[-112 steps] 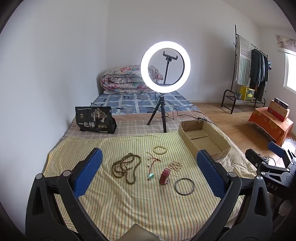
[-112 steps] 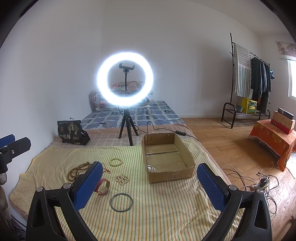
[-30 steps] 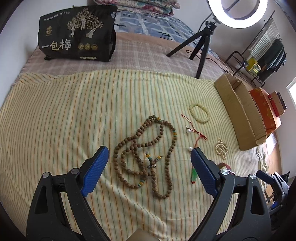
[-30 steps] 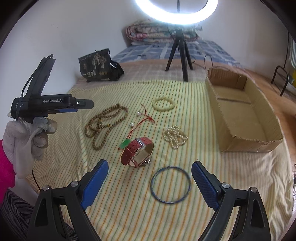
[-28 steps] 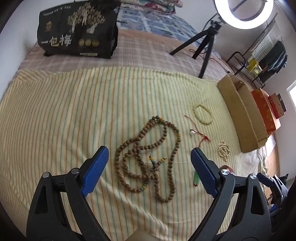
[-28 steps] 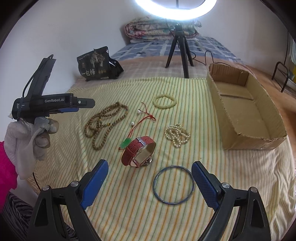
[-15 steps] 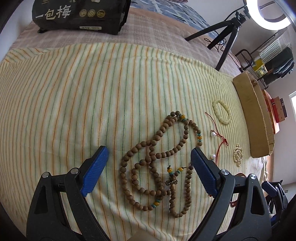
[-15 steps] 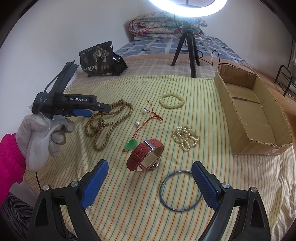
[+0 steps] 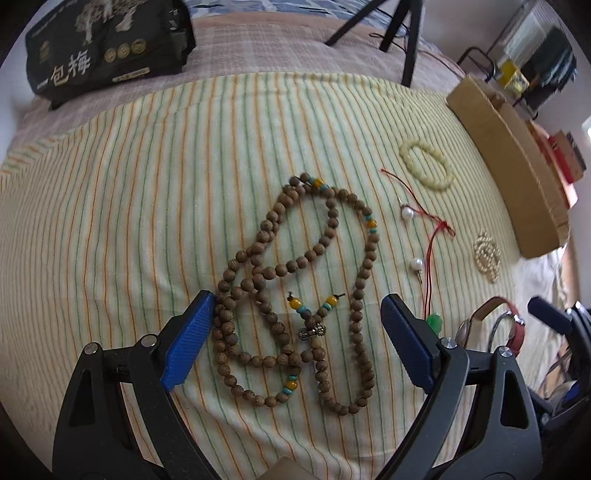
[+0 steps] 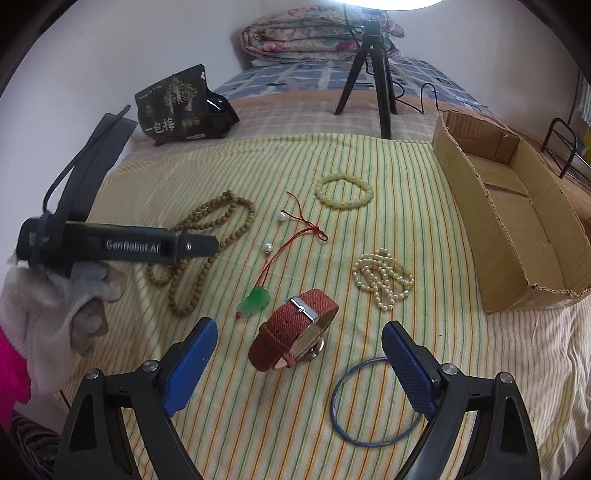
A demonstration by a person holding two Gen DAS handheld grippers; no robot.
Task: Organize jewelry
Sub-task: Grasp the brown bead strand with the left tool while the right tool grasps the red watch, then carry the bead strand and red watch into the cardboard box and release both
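A long wooden bead necklace lies coiled on the striped cloth; it also shows in the right wrist view. My left gripper is open, low over it, its blue pads on either side of the coil. My right gripper is open above a red-strap watch. Nearby lie a blue bangle, a pearl strand, a pale bead bracelet, a red cord with a green pendant and two loose pearls. The open cardboard box stands at the right.
A black printed bag and a ring-light tripod stand at the back of the bed. A folded quilt lies against the wall. The bed edge drops off on the right beyond the box.
My left gripper has moved down and closer to the wooden bead necklace, which now sits between its pads. My right gripper has crept closer to the watch. Both stay open.
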